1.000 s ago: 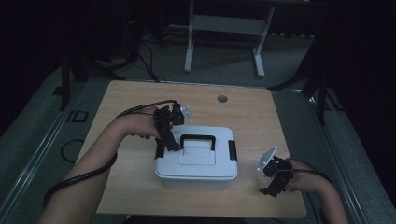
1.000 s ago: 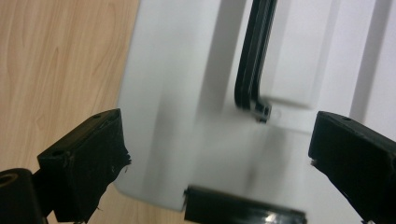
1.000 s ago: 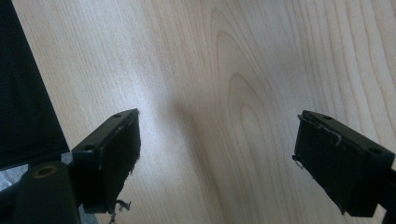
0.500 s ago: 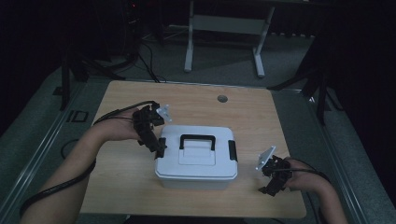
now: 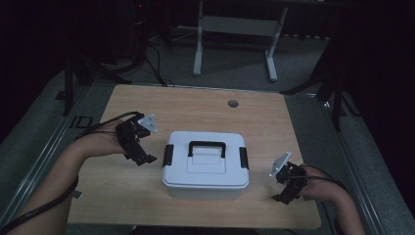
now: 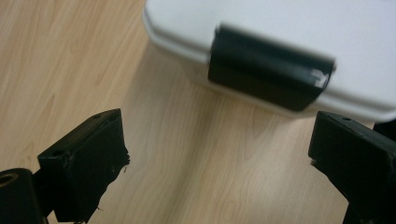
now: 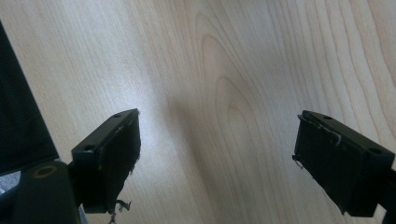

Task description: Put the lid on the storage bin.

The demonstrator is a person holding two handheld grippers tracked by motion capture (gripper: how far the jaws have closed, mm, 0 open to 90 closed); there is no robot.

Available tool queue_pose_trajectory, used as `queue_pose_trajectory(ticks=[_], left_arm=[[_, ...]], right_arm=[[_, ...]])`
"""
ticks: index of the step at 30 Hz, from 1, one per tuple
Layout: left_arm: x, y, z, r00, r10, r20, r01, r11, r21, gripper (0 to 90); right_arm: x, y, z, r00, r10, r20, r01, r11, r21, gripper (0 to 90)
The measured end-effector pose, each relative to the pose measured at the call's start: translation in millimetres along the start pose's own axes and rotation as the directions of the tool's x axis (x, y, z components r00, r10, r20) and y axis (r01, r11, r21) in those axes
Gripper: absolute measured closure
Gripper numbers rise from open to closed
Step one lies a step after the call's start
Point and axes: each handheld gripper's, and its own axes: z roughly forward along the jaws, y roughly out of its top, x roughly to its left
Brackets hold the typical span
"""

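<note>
Left tongs hang just beside the left end of the white box, jaws spread wide and gripping nothing; in the left gripper view the same tongs look over bare wood at the box's black left latch, which lies a little beyond the jaw tips and apart from them. Right tongs sit near the box's right end, lower toward the person's side, also wide open and empty, and the right gripper view has these tongs over plain wood grain with a dark strip past the bench edge at that view's left

The box stands at the middle of the bench, lid on, with a black carry handle lying on top and a second black latch on its right end. Nothing stands between either pair of tongs and the box

Beyond the box, the pale wooden bench runs bare to its far edge, broken by a small round cable hole. Farther off, past the bench, a grey floor carries the white legs of another table, and black cables trail on the floor to the far left of the box. The room is dim. Open wood lies on every side of the box, widest behind it; the right tongs are close to the bench's near right corner
</note>
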Motion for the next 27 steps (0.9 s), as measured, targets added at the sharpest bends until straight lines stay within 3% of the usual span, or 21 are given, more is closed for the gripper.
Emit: queue_pose_trajectory(ticks=[3, 9, 18, 27], left_arm=[[-1.5, -11.2, 1.3, 0.9999, -0.01, -0.011, 0.01, 0.9999, -0.008, 3.4], [-2.5, -31.9, 12.5, 0.9986, -0.052, 0.005, 0.052, 0.9978, -0.04, 3.4], [-2.7, -51.5, 27.7, 0.9958, -0.086, 0.03, 0.087, 0.996, -0.022, 3.4], [-4.6, -77.7, 46.9, 0.9886, -0.144, 0.044, 0.144, 0.9895, -0.01, 3.4]], right_arm=[[-0.5, -1.6, 1.1, 0.9999, 0.011, 0.003, -0.011, 1.0, 0.003, 14.1], [-0.6, -2.4, 2.0, 0.9998, 0.018, 0.012, -0.017, 1.0, -0.008, 14.1], [-0.9, -4.6, 3.1, 0.9996, 0.022, 0.015, -0.022, 1.0, -0.012, 14.1], [-0.2, -8.3, 9.7, 0.9996, 0.029, 0.005, -0.029, 1.0, -0.008, 14.1]])
